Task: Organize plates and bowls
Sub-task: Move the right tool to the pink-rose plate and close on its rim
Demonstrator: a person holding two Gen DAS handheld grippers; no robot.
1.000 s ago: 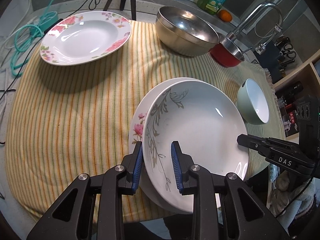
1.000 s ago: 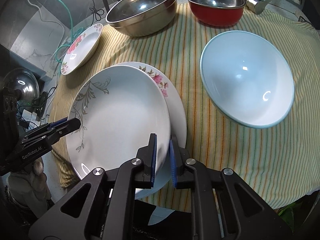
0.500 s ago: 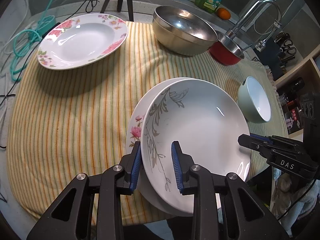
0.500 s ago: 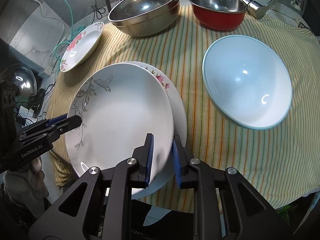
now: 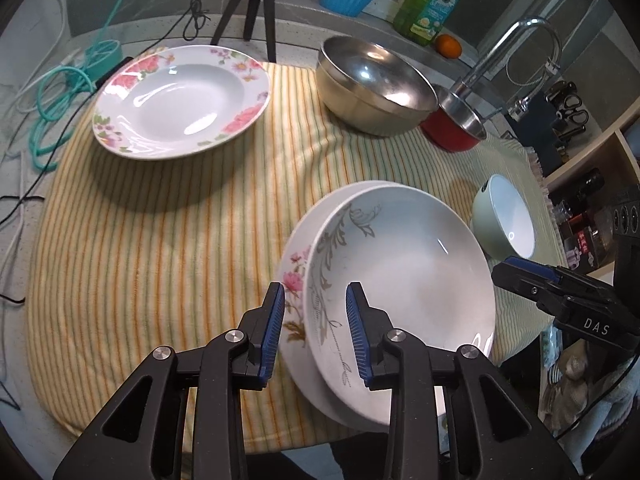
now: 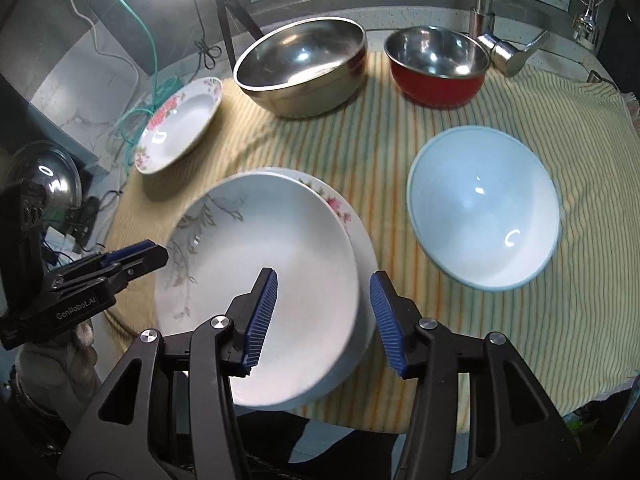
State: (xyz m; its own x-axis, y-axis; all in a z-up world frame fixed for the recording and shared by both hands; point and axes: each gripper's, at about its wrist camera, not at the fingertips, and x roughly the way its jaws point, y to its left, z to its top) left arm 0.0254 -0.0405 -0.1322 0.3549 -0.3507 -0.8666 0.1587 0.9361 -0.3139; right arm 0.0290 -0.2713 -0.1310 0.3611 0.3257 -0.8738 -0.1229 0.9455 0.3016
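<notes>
Right gripper (image 6: 324, 312) jaws just opened, straddling stacked plates' (image 6: 280, 280) lower-centre rim untouched, left gripper (image 5: 316, 328) loose around opposite rim, bare striped cloth (image 5: 160, 248) centre-left

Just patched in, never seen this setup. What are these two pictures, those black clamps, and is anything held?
A person holds a two-finger clamp tool in each hand, each with a camera looking along its fingers: one picture from the left tool, one from the right tool. On the striped cloth: a leaf-pattern plate stacked on a pink-flower plate, another floral plate, a steel bowl, a red bowl, a pale blue bowl. Both tools straddle the stack's rim. The right tool's jaws have just been opening and grip nothing; whether the left tool's pads press, I cannot tell.
</notes>
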